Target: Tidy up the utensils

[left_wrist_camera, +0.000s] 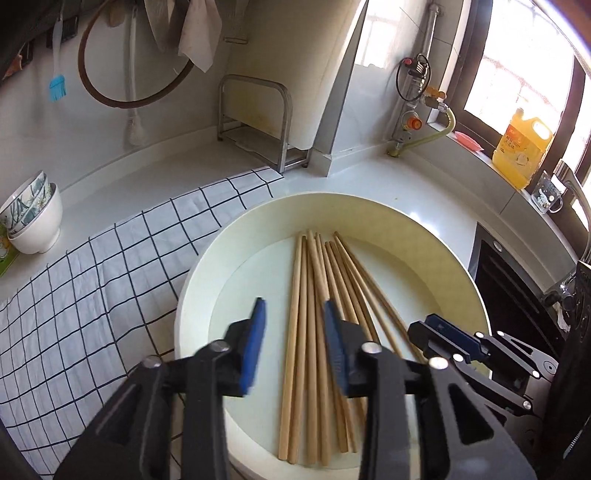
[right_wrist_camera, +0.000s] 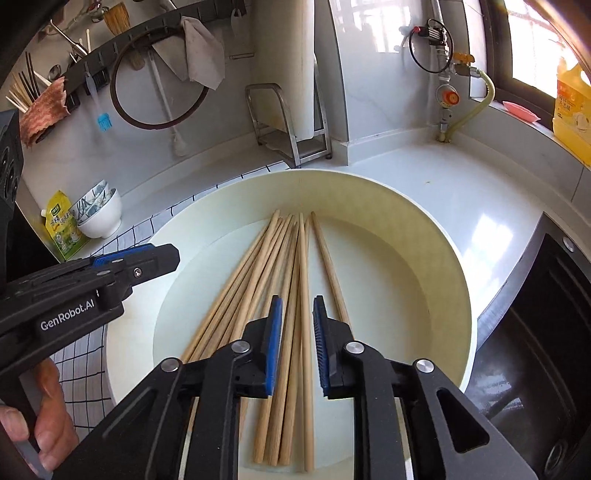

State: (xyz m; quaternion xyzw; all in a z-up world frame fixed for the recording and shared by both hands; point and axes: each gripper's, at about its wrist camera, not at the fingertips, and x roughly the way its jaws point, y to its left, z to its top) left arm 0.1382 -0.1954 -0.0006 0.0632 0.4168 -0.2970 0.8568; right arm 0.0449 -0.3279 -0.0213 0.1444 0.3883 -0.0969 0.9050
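Two hand-held grippers hang over a pale basin [left_wrist_camera: 461, 258] of wooden chopsticks [left_wrist_camera: 314, 295] on a kitchen counter [left_wrist_camera: 417, 184]. The left gripper [left_wrist_camera: 294, 310] stands moderately open, its blue pads apart above the near ends of the sticks and pressing on none of them. The right gripper [right_wrist_camera: 297, 306] shows a narrow gap between its pads, with a few sticks visible below that gap but not clamped. In the left wrist view the right gripper [left_wrist_camera: 424, 326] enters from the lower right, over the basin's near right rim; in the right wrist view the left gripper [right_wrist_camera: 162, 254] reaches in from the left edge, a hand [right_wrist_camera: 44, 413] on its grip below. The chopsticks lie loose on the basin floor, fanned out, their tapered tips toward the far wall and their thick ends toward the cameras. The basin rests partly on a checked cloth [left_wrist_camera: 92, 277] spread across the counter. White bowls [left_wrist_camera: 35, 218] are stacked at the cloth's far left, beside a yellow-green pouch [right_wrist_camera: 62, 232]. A metal rack [left_wrist_camera: 255, 122] stands against the back wall, under a hanging rag [left_wrist_camera: 197, 33], a dark hoop [left_wrist_camera: 110, 99] and a blue brush [left_wrist_camera: 58, 86]. A yellow oil jug [left_wrist_camera: 522, 151] sits on the sill by the window.
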